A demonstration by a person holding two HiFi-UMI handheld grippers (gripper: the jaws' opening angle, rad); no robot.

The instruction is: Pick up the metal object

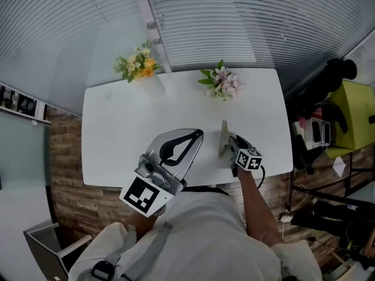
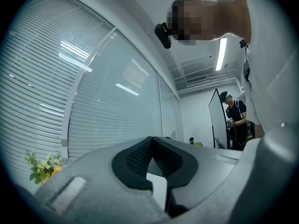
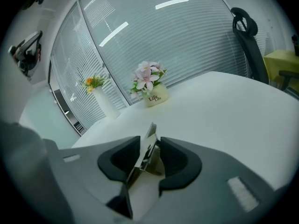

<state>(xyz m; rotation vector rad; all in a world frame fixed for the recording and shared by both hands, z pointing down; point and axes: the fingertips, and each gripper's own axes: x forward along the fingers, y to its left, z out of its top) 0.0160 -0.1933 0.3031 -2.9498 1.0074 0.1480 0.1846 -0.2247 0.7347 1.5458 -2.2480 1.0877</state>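
On the table (image 1: 117, 133), a thin, flat metal object (image 3: 145, 154) stands edgewise.

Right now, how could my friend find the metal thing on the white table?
Find the white rectangular table, then look at its near right side. A thin grey metal plate stands on edge there, between the jaws of the right gripper. The yellow flowers and pink flowers at the far edge are colourful and bushy; it is plain and flat.
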